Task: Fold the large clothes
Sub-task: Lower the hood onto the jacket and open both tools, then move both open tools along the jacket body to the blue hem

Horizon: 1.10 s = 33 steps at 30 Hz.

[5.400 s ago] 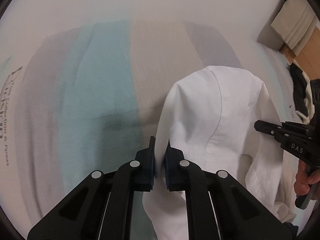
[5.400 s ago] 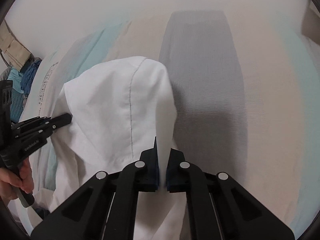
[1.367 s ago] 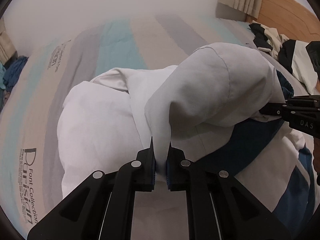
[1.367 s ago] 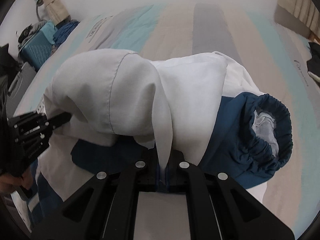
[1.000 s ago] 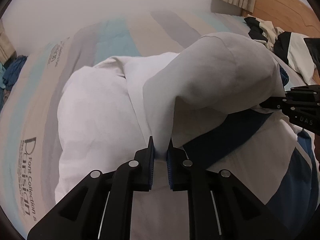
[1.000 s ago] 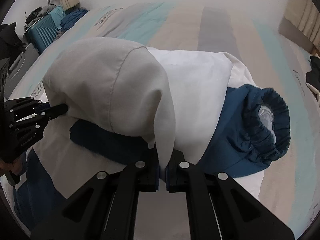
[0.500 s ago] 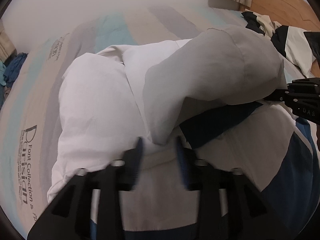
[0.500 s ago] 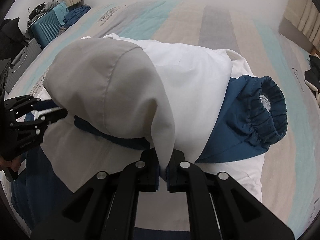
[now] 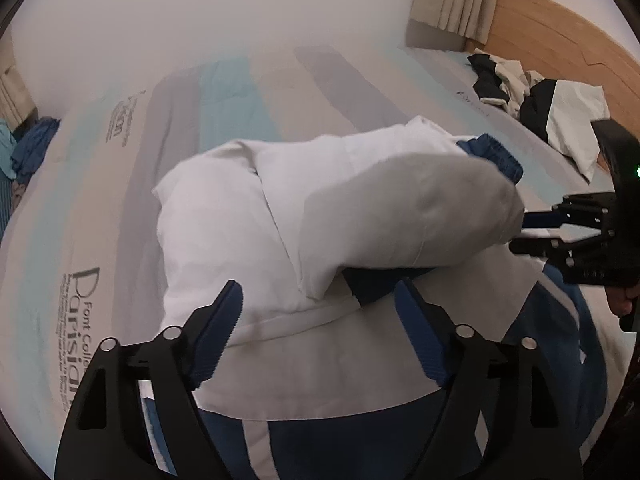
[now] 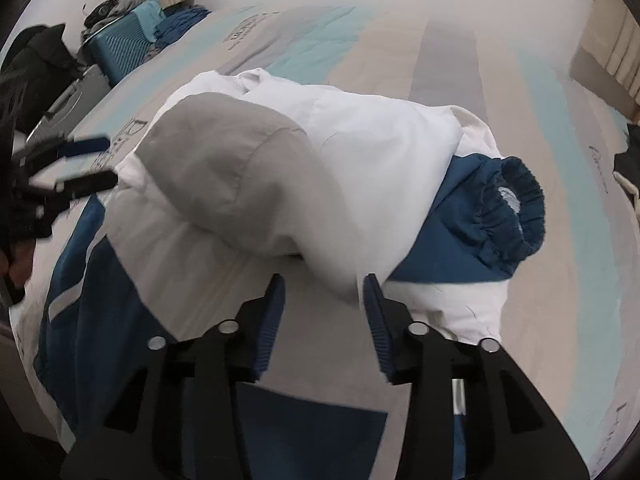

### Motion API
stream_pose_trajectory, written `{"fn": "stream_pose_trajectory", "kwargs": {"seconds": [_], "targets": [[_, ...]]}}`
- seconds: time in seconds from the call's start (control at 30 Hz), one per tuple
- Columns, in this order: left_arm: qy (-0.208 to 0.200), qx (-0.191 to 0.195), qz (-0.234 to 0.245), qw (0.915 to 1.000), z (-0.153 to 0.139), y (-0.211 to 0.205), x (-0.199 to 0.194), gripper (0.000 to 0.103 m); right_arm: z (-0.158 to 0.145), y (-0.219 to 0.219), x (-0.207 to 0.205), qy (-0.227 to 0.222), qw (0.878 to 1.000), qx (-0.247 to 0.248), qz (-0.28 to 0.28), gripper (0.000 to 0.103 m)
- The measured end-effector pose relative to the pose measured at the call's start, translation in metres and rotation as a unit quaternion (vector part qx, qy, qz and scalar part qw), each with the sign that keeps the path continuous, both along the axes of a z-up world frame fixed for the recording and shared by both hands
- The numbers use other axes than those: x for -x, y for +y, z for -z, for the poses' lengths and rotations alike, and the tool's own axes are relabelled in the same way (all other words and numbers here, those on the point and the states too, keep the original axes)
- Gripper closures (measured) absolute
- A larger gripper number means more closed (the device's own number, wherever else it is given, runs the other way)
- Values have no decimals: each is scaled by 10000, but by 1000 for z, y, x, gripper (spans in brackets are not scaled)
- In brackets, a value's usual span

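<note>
Across the frame centre the white-and-navy jacket [image 9: 224,232] is lying on the striped bedspread [image 9: 240,92], hood [image 10: 224,184] folded down over its body. Left gripper [image 9: 318,320] and right gripper [image 10: 324,300] are both opening, nothing pinched, probably releasing the hood so the fold settles.

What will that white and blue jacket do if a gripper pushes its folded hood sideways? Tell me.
The jacket is probably floppy: its hood slumps in soft folds. It would likely bunch rather than slide whole across the striped bedspread. The puffed elastic cuff may spring open.
</note>
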<state>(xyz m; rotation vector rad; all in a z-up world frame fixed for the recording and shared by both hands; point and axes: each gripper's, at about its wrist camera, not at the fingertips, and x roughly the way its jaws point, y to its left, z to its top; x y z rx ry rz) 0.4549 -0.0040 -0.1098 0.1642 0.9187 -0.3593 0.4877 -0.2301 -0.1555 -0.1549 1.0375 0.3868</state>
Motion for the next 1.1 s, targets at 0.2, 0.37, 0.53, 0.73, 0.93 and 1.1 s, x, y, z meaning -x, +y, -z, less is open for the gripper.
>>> {"fn": "stream_pose_trajectory", "kwargs": {"seconds": [0.2, 0.37, 0.53, 0.73, 0.93, 1.1], "targets": [[-58, 125, -34, 9999, -21, 2, -17, 9, -45, -1, -3, -384, 9982, -451, -16, 31], [-294, -66, 141, 9994, -28, -11, -50, 8, -64, 13, -41, -752, 9952, -613, -111, 27], [-48, 208, 217, 9995, -14, -20, -94, 8, -43, 28, -69, -589, 9965, -550, -234, 27], [126, 10, 541, 9985, 19, -41, -96, 8, 5, 30, -66, -117, 9991, -341, -222, 31], [332, -449, 753, 9956, 63, -53, -64, 8, 42, 29, -49, 158, 9998, -33, -152, 32], [562, -543, 685, 9946, 92, -50, -56, 8, 60, 31, -44, 231, 9994, 135, -198, 31]]}}
